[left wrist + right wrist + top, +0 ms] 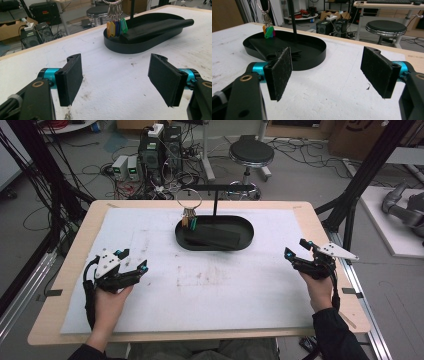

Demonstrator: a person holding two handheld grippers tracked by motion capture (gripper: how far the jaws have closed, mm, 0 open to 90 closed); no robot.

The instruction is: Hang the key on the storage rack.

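White foam mat, key bunch far ahead between left claw and right claw, both released.

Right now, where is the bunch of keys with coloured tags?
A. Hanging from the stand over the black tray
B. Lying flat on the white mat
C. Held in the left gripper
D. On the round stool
A: the bunch of keys hangs on its ring from the stand above the black tray, and both grippers are open and away from it.

black oval tray, multicoloured key tags, stained white mat
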